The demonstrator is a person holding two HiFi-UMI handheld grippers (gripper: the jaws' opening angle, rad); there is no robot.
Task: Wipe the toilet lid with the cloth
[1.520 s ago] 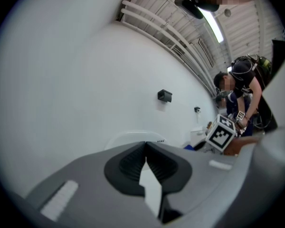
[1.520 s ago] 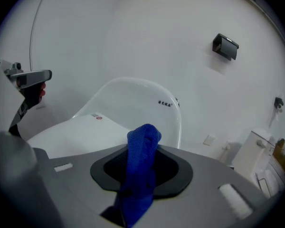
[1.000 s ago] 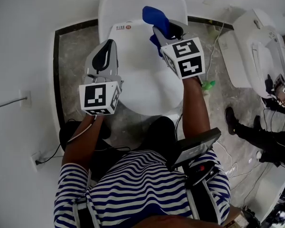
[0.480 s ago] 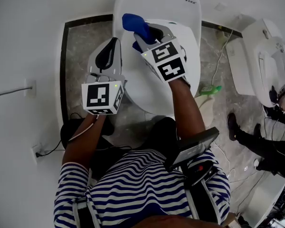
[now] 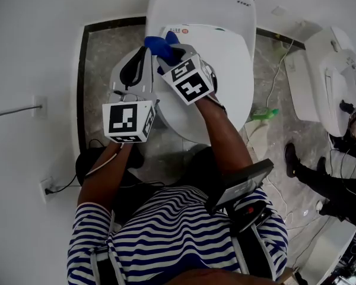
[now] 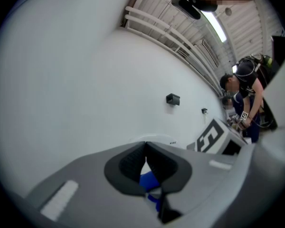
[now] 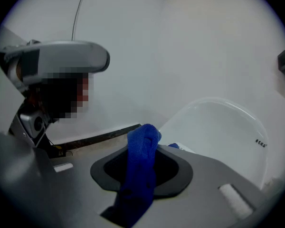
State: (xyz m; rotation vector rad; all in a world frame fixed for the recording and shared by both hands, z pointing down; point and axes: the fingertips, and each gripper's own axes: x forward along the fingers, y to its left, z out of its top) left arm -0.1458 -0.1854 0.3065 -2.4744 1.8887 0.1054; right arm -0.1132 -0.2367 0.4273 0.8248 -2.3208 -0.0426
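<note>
Over the toilet lid (image 5: 232, 64), right gripper (image 5: 169, 55) clamps cloth (image 5: 158, 43).

The cloth (image 5: 159, 44) is showing as a deep blue, nubbly rag, bunched into a thick fold and sticking out past the jaws of the right gripper (image 5: 169, 55), which are pinching it. It is hanging over the rear left part of the toilet lid (image 5: 228, 70), which is lying closed and flat, white and glossy, with a small label (image 5: 179, 30) at its back edge
</note>
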